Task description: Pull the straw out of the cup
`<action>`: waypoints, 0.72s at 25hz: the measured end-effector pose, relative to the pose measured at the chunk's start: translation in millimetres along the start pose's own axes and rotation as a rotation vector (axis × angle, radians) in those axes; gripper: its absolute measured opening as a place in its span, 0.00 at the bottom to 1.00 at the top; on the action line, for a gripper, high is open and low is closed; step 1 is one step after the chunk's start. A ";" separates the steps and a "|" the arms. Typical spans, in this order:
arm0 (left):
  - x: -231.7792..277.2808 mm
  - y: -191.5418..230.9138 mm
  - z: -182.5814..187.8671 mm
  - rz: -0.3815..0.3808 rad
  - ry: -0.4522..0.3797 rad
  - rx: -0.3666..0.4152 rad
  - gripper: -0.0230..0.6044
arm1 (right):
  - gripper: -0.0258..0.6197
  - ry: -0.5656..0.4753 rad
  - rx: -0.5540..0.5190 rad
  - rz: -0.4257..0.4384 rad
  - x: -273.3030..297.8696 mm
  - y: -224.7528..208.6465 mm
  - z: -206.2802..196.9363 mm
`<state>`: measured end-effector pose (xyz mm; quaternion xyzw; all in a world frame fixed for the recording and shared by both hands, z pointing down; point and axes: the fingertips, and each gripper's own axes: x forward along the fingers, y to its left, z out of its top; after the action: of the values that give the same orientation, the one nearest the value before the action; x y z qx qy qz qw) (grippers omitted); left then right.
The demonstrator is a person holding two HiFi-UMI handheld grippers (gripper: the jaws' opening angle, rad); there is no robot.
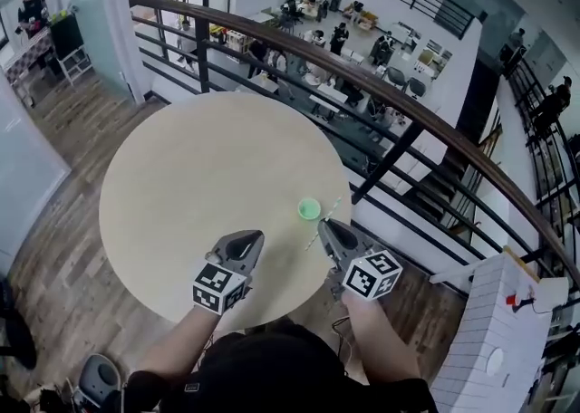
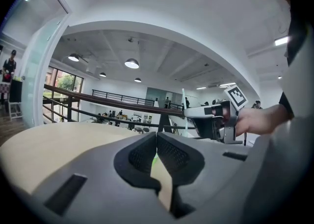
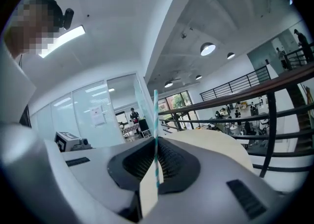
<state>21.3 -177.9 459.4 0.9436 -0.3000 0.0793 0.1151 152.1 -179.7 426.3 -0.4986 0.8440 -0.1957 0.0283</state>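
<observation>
A small green cup (image 1: 309, 209) stands near the right edge of the round beige table (image 1: 181, 194). My right gripper (image 1: 323, 225) is shut on a white straw with teal stripes (image 1: 333, 208), just right of the cup and clear of it. In the right gripper view the straw (image 3: 155, 120) stands upright between the pads (image 3: 169, 159). My left gripper (image 1: 251, 239) hovers left of the cup, shut with nothing in it. In the left gripper view its pads (image 2: 142, 156) meet at the tips, a sliver of green shows behind them, and the right gripper (image 2: 190, 114) holds the straw (image 2: 183, 101) to the right.
A dark metal railing (image 1: 381, 85) curves behind and to the right of the table, with an open lower floor beyond it. A white brick-pattern stand (image 1: 494, 330) is at the lower right. A chair base (image 1: 98, 377) sits on the wooden floor at lower left.
</observation>
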 end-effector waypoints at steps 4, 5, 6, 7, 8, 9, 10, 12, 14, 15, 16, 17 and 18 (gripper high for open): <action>-8.4 -22.8 8.7 -0.010 -0.009 -0.004 0.05 | 0.09 -0.049 -0.016 0.041 -38.0 24.7 15.5; -9.5 -30.2 10.0 -0.015 -0.010 -0.008 0.05 | 0.09 -0.056 -0.022 0.050 -48.4 29.6 18.2; -10.6 -38.9 11.4 -0.022 -0.011 -0.008 0.05 | 0.09 -0.061 -0.030 0.057 -58.6 33.9 20.2; -12.3 -48.3 13.0 -0.032 -0.009 -0.004 0.05 | 0.09 -0.065 -0.038 0.065 -68.1 38.1 21.6; -14.8 -58.0 14.4 -0.042 -0.006 0.005 0.05 | 0.09 -0.070 -0.046 0.073 -77.0 42.8 22.7; -18.0 -67.6 15.9 -0.050 -0.003 0.016 0.05 | 0.09 -0.075 -0.056 0.081 -85.2 48.0 24.1; -21.2 -77.1 17.3 -0.057 -0.001 0.028 0.05 | 0.09 -0.081 -0.067 0.089 -93.2 53.2 25.5; -26.6 -96.7 20.1 -0.064 -0.001 0.050 0.05 | 0.09 -0.094 -0.088 0.102 -109.9 62.4 28.0; -31.6 -117.5 22.6 -0.061 -0.004 0.068 0.05 | 0.09 -0.110 -0.092 0.118 -128.8 70.1 27.7; -33.9 -127.6 24.4 -0.056 -0.009 0.074 0.05 | 0.09 -0.119 -0.088 0.129 -138.4 72.9 26.6; -35.7 -137.2 26.8 -0.050 -0.016 0.078 0.05 | 0.09 -0.125 -0.083 0.142 -147.6 75.0 25.2; -37.7 -146.1 29.0 -0.043 -0.022 0.080 0.05 | 0.09 -0.128 -0.078 0.153 -156.3 76.8 23.0; -40.3 -154.1 30.7 -0.036 -0.025 0.080 0.05 | 0.09 -0.127 -0.076 0.163 -164.7 78.5 20.4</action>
<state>81.4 -41.6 394.9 0.9537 -0.2808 0.0775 0.0750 174.4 -12.0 355.1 -0.4406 0.8849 -0.1287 0.0786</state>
